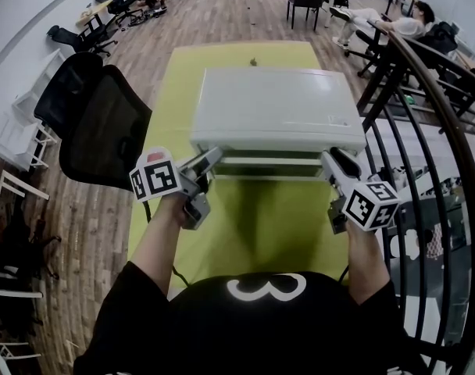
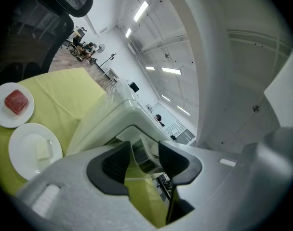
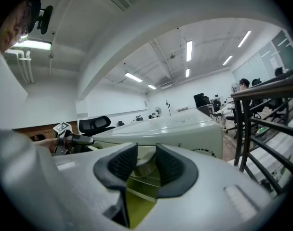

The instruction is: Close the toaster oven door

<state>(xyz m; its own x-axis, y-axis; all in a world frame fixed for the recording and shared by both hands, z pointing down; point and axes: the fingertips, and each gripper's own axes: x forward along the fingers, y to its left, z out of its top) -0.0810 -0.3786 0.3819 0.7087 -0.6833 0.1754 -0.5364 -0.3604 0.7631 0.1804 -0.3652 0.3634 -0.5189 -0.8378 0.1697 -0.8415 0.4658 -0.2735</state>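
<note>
- Left gripper [image 1: 211,158]: set at the front left corner of the toaster oven [image 1: 273,108]. Its jaws are spread, and its own view shows nothing pinched between the pads.
- Toaster oven: stands on the yellow-green cloth [image 1: 253,225], front towards the person. Its door [image 1: 269,167] shows as a pale strip under the top's front edge. It appears ajar rather than flush, though the steep angle hides the gap.
- Right gripper [image 1: 331,160]: set at the front right corner, jaws also spread and empty.
- Step in hand, as judged: both grippers are stationed at the door's two ends, and the closing is not yet finished.
- Next move calls for an even push from both sides towards the oven body until the door seats.
</note>
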